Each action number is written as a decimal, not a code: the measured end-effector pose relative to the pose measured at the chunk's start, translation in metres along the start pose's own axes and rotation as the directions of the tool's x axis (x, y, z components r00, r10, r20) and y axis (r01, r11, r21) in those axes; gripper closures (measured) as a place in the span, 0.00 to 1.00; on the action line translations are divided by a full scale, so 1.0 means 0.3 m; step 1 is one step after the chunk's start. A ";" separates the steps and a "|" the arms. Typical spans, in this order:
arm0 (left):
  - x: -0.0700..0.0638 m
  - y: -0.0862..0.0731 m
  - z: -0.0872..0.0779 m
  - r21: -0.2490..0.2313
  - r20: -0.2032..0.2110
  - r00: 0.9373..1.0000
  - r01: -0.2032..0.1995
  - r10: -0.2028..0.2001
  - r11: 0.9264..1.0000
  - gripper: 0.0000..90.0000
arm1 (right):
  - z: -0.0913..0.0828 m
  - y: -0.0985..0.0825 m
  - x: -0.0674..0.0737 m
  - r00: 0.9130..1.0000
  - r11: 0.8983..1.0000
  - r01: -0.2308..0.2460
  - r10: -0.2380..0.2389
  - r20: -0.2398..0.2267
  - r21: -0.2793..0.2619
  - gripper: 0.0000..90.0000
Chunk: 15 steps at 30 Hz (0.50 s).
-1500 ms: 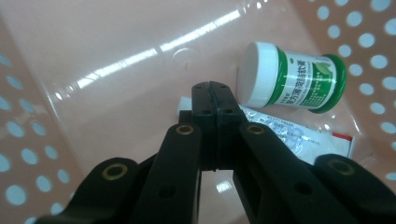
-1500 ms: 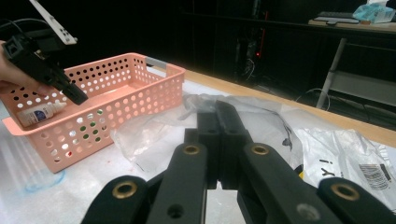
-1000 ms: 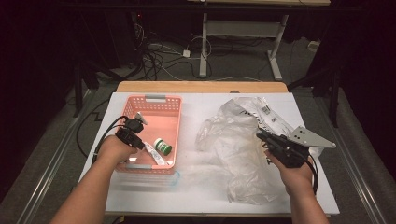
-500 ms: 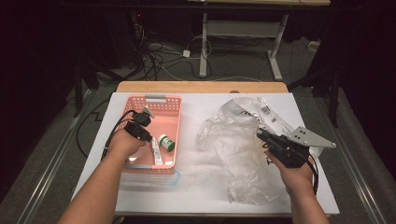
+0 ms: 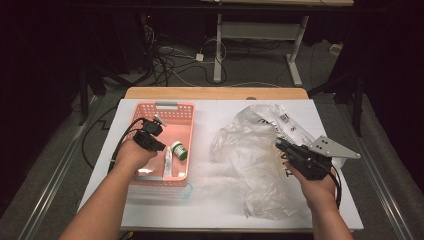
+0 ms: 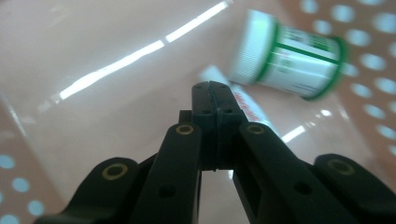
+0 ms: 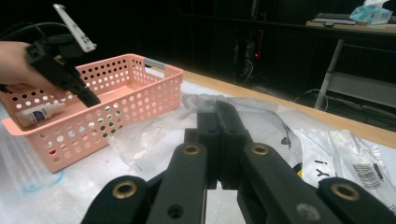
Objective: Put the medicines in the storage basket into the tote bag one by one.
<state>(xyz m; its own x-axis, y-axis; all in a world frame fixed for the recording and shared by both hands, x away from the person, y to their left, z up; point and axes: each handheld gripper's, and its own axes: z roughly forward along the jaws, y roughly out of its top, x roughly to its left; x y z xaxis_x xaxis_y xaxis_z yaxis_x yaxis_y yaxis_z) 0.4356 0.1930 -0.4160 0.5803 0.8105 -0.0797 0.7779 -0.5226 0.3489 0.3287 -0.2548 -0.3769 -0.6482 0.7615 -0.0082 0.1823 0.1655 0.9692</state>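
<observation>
A pink perforated basket (image 5: pixel 182 112) stands on the left of the white table. Inside it lie a white jar with green bands (image 5: pixel 179 150) and a white tube (image 5: pixel 167 162). My left gripper (image 5: pixel 161 147) is down in the basket, shut and holding nothing. In the left gripper view its tips (image 6: pixel 212 93) hover just short of the tube (image 6: pixel 247 105), with the jar (image 6: pixel 289 56) on its side beyond. My right gripper (image 5: pixel 279 144) is shut and empty over a crumpled clear plastic bag (image 5: pixel 250 160). The right gripper view has its tips (image 7: pixel 219 109) above the bag (image 7: pixel 327 154).
A clear flat plastic piece (image 5: pixel 165 192) sticks out from under the basket's near side. A wooden strip (image 5: pixel 215 93) runs along the table's far edge. Cables and a desk frame (image 5: pixel 220 45) lie on the dark floor behind. Bare table top (image 5: pixel 215 210) spreads along the near side.
My left gripper has shifted a little farther into the basket and to the right, closer to the jar. The right gripper and the bag have stayed put.
</observation>
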 end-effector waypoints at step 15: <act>-0.103 0.028 0.051 0.084 0.088 0.989 -0.122 0.115 0.989 0.98 | 0.000 0.004 0.006 1.000 1.000 0.000 0.000 0.000 -0.004 1.00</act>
<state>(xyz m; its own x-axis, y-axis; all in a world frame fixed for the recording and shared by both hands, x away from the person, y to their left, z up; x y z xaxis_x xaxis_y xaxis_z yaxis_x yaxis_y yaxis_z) 0.4279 0.1593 -0.4249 0.6849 0.7185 -0.1211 0.7185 -0.6382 0.2766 0.3277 -0.2532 -0.3756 -0.6485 0.7612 -0.0081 0.1794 0.1631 0.9702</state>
